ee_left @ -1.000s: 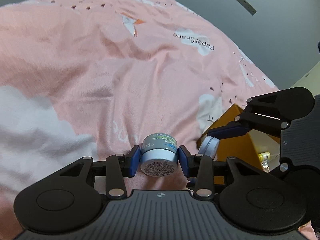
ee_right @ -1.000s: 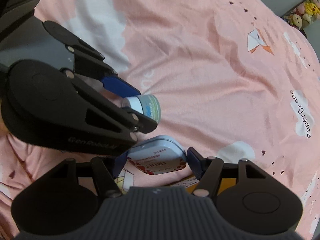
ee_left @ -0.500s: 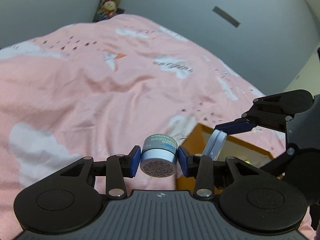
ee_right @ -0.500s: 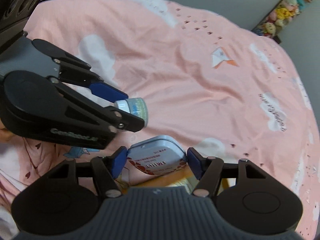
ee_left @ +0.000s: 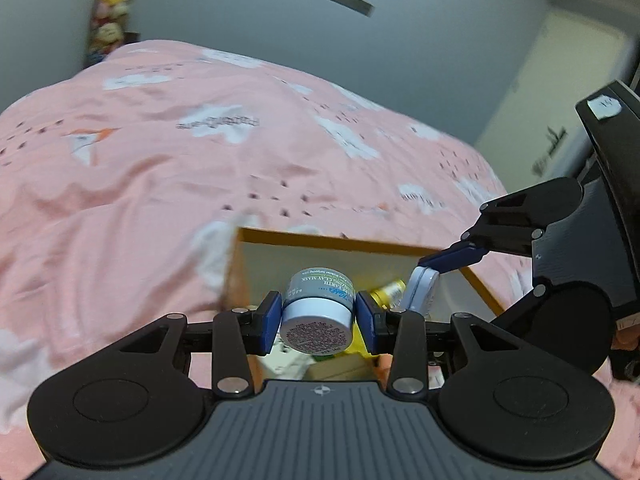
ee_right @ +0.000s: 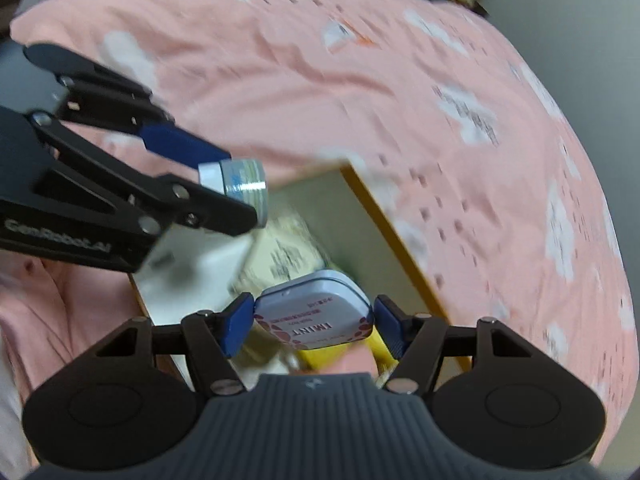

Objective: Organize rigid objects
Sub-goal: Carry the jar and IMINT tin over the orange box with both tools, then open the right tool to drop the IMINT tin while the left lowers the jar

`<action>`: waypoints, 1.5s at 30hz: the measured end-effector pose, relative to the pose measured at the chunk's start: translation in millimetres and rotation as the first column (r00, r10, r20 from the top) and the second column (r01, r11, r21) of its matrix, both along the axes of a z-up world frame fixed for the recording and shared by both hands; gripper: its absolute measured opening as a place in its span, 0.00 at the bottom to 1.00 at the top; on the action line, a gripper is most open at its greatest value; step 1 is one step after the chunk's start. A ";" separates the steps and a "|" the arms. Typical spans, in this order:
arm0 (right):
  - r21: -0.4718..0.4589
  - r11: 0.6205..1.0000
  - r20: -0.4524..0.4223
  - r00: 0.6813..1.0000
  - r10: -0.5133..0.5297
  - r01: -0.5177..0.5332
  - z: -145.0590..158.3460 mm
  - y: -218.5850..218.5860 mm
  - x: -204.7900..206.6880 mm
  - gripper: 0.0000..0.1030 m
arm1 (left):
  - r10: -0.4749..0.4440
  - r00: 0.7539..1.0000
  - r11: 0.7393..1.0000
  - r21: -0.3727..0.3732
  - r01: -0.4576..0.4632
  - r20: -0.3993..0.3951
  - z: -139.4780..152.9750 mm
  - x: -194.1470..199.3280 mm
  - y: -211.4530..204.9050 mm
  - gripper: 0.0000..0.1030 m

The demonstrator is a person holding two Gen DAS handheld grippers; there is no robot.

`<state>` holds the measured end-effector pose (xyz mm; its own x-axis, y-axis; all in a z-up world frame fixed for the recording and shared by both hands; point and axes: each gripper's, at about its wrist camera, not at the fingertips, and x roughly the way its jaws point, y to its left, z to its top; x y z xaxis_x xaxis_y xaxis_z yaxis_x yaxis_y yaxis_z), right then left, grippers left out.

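Observation:
My left gripper point(ee_left: 318, 316) is shut on a small round cream jar point(ee_left: 318, 312) with a grey-blue lid and holds it over the open orange-rimmed box point(ee_left: 340, 242). My right gripper point(ee_right: 314, 322) is shut on a flat white mint tin point(ee_right: 314, 312) and holds it over the same box point(ee_right: 384, 216). The jar also shows in the right wrist view point(ee_right: 240, 184), held by the left gripper at upper left. The tin shows edge-on in the left wrist view point(ee_left: 422, 290), just right of the jar.
The box lies on a bed with a pink cloud-print cover point(ee_left: 160, 160). It holds a small yellow bottle point(ee_left: 386, 290) and printed packets point(ee_right: 284, 252). Grey walls and a shelf of plush toys point(ee_left: 108, 28) stand beyond the bed.
Both grippers have moved with their objects from beside the box to above its opening. The box inside has come into view below them. Both grips are unchanged.

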<state>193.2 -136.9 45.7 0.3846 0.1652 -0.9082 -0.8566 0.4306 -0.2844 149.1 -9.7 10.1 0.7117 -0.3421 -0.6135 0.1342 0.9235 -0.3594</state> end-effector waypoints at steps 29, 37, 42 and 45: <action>-0.181 0.968 -0.116 0.974 -0.194 0.171 -82.2 -73.3 33.7 0.63 | -0.166 0.968 0.973 0.127 0.192 -0.190 -52.5 48.3 -79.0 0.44; -0.168 0.970 -0.132 0.972 -0.196 0.173 -86.0 -67.9 35.5 0.63 | -0.172 0.966 0.972 0.128 0.198 -0.194 -51.9 50.5 -80.7 0.44; -0.147 0.972 -0.119 0.972 -0.200 0.182 -82.9 -67.4 34.3 0.69 | -0.181 0.963 0.971 0.121 0.207 -0.197 -50.0 49.8 -82.3 0.44; -0.133 0.972 -0.107 0.972 -0.208 0.194 -77.4 -68.3 34.3 0.74 | -0.193 0.963 0.970 0.113 0.217 -0.190 -46.7 46.2 -82.5 0.44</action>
<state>227.6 -205.2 -31.7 0.2862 -0.0183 -0.9580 -0.7868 0.5662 -0.2459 195.3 -92.2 -36.5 0.5111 -0.3773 -0.7723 0.2713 0.9234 -0.2715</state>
